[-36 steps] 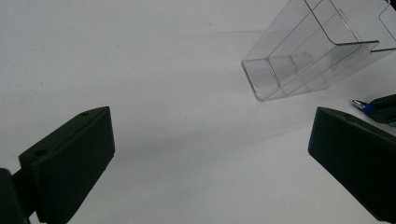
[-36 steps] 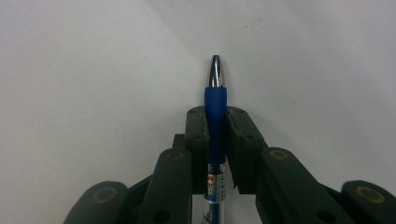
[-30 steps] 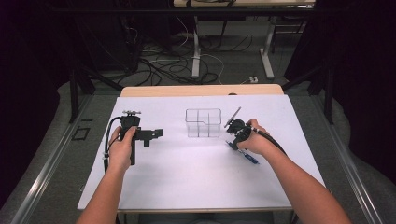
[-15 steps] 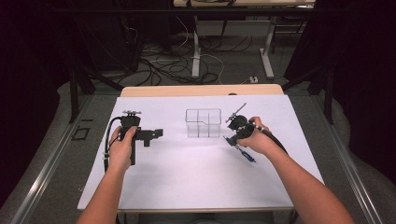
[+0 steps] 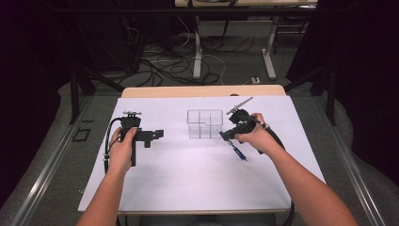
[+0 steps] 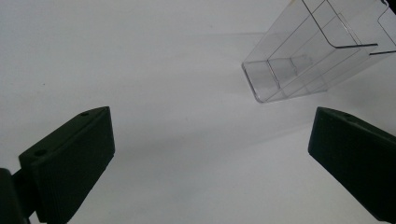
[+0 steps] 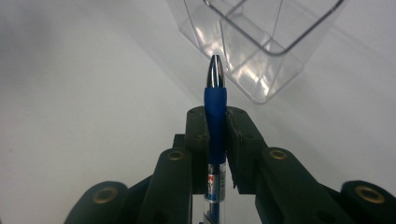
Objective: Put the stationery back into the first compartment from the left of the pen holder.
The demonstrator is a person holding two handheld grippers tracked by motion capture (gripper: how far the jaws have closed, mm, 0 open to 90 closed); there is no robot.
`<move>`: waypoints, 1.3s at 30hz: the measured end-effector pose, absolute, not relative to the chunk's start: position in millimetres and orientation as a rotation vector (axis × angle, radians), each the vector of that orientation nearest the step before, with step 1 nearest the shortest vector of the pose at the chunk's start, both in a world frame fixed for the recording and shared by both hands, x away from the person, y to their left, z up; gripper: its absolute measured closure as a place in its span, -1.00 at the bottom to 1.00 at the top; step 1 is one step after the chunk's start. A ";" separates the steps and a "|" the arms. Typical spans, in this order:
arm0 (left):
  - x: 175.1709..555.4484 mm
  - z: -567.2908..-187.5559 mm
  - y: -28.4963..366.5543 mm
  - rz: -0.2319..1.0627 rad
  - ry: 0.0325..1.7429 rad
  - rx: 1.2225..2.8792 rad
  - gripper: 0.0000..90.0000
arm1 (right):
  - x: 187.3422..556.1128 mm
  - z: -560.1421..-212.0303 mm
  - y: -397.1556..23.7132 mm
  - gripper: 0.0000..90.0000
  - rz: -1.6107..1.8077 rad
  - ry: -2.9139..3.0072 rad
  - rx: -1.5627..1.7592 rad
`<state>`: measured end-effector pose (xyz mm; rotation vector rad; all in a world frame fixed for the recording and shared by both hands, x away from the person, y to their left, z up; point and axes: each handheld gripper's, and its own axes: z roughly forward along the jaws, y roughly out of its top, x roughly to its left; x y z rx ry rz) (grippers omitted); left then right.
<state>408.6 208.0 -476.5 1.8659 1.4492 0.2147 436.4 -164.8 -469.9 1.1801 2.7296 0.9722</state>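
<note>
Blue pen [image 7: 215, 116] clamped in right gripper [image 7: 215, 122], beside clear organiser [image 7: 254, 44].

Clear barrel with printed label, blue rubber grip, chrome cone tip pointing toward the organiser's near wall; jaws closed tight on the blue grip section. Held above white table sheet [image 5: 188, 174]. Left gripper [image 6: 210, 154] wide open, holding nothing, aimed at the organiser.

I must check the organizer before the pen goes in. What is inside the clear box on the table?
Nothing can be seen inside the clear box: its compartments look empty through the walls. The pen is clamped in the right gripper, outside it. No part of the box is covered.
</note>
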 end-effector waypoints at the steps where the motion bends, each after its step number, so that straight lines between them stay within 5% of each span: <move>1: 408.6 -476.3 208.3 0.214 1.449 1.867 -0.99 | 437.3 -470.1 -163.5 0.78 1.042 2.697 1.161; 39: 409.3 -474.4 209.3 0.220 1.455 1.857 -0.99 | 463.4 -398.8 -134.6 0.78 1.399 2.383 1.172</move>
